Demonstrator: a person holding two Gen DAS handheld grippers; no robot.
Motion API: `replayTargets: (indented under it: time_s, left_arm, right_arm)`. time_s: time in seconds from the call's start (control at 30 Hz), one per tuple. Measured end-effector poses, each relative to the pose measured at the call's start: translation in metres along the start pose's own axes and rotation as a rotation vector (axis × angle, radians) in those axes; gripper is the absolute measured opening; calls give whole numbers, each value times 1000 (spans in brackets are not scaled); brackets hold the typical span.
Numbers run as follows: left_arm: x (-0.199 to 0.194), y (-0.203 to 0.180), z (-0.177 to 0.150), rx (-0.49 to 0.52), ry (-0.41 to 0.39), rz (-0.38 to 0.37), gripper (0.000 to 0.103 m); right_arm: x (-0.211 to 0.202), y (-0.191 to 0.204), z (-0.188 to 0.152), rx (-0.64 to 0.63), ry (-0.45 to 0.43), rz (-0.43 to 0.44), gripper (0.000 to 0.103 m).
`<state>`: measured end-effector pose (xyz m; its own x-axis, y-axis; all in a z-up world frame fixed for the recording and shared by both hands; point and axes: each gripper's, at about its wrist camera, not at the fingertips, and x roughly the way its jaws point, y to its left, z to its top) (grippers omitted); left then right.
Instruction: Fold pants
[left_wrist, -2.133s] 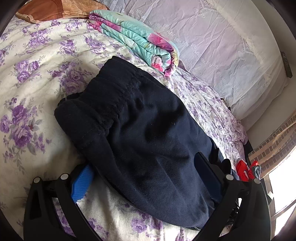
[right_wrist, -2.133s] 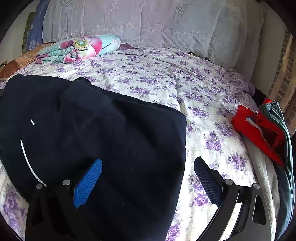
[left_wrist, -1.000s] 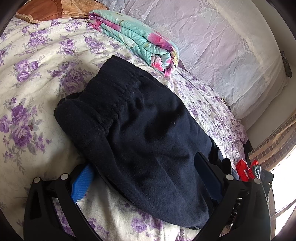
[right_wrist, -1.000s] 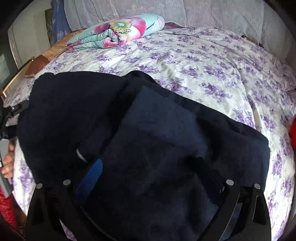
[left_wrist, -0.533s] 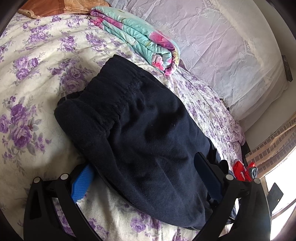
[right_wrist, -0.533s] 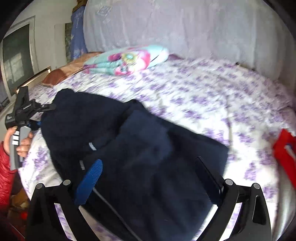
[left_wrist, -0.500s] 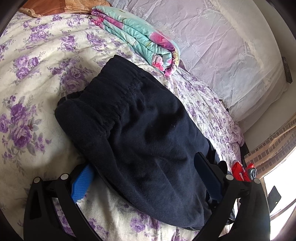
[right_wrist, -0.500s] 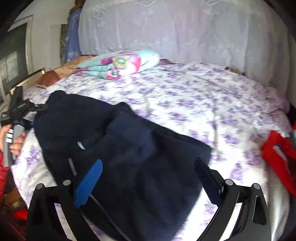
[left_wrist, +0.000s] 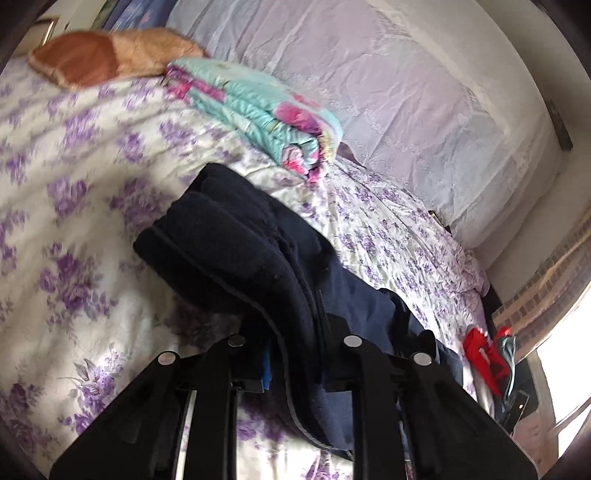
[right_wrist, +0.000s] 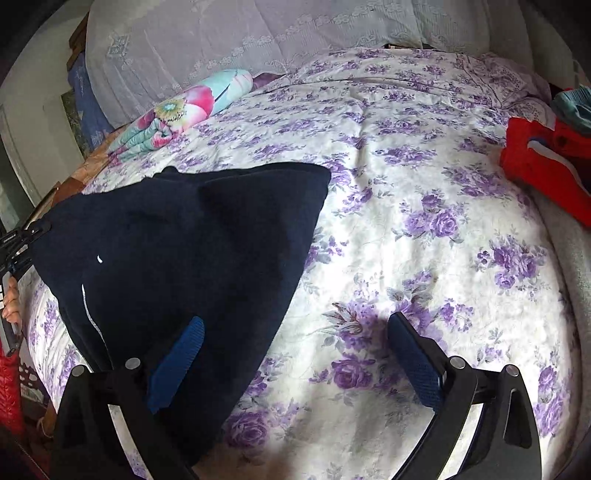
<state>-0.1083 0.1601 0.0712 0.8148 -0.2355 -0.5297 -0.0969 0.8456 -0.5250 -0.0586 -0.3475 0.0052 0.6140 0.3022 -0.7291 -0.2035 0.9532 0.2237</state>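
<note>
Our left gripper (left_wrist: 295, 373) is clamped on the edge of the dark pants (right_wrist: 177, 251), bunched on the flowered bedspread (right_wrist: 424, 229); our right gripper (right_wrist: 295, 354) gapes wide, empty. Lifting one-handed could drag the folded layers apart, we think

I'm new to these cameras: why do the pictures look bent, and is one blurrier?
Both views are fisheye, so the bed bulges and the corners go black. The left wrist view is smeared, worst on the floral sheet at left, with white window glare lower right. The right wrist view is sharper, the dark pants nearly detail-free.
</note>
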Motion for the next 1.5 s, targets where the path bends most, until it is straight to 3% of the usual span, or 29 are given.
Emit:
replayTargets:
  time_s: [0.17, 0.3, 0.4, 0.47, 0.53, 0.57, 0.63, 0.73, 0.77, 0.83, 0.93, 0.97, 1.03, 1.1, 1.2, 1.27, 1.33, 1.37, 1.43, 1.5]
  left_arm:
    - [-20, -105, -1, 264, -80, -21, 16]
    - [-9, -200, -29, 529, -82, -65, 16]
    - [20, -268, -85, 745, 8, -134, 16]
    - [52, -302, -142, 915, 144, -150, 25]
    - [85, -314, -194, 1049, 242, -98, 38]
    - [94, -312, -208, 1069, 259, -65, 40]
    - [95, -299, -215, 1022, 252, -71, 52]
    - [76, -275, -185, 893, 211, -102, 78]
    - [68, -268, -172, 853, 169, -92, 83]
    - [56, -253, -148, 791, 78, -25, 84]
    - [63, -226, -122, 703, 56, 80, 84]
    - [65, -218, -115, 657, 61, 88, 83]
    - [66, -211, -113, 609, 85, 30, 83]
    - [71, -218, -127, 692, 91, 47, 84]
    - [106, -213, -162, 894, 139, 237, 87]
    - [117, -186, -156, 768, 178, 179, 99]
    - [116, -162, -129, 540, 260, 88, 97]
    - [112, -154, -123, 479, 255, 65, 95]
    - [95, -150, -113, 441, 196, 16, 92]
    - [81, -157, -106, 466, 131, 6, 92]
  right_arm:
    - [-33, -52, -7, 239, -208, 111, 99]
    - [-35, -89, -15, 440, -243, 215, 99]
    - [-36, -88, -15, 433, -257, 215, 99]
    - [-35, -83, -15, 416, -249, 196, 99]
    - [-36, -84, -17, 423, -252, 208, 99]
    - [-37, -86, -17, 442, -255, 188, 99]
    - [-40, -93, -20, 465, -275, 230, 99]
    - [-41, -95, -20, 469, -284, 244, 99]
    - [-40, -93, -19, 460, -277, 234, 99]
    - [-40, -90, -18, 442, -269, 218, 99]
    - [-39, -90, -18, 440, -270, 218, 99]
    - [-39, -90, -18, 441, -270, 217, 99]
    - [-39, -88, -18, 433, -267, 206, 99]
    - [-39, -84, -17, 416, -264, 188, 99]
    - [-37, -78, -16, 392, -251, 170, 99]
    - [-32, -75, -14, 374, -218, 151, 99]
    - [-30, -74, -13, 366, -204, 130, 99]
    - [-31, -73, -12, 365, -200, 125, 99]
    - [-40, -68, -9, 351, -217, 74, 99]
    - [-63, -45, 1, 257, -296, 0, 99]
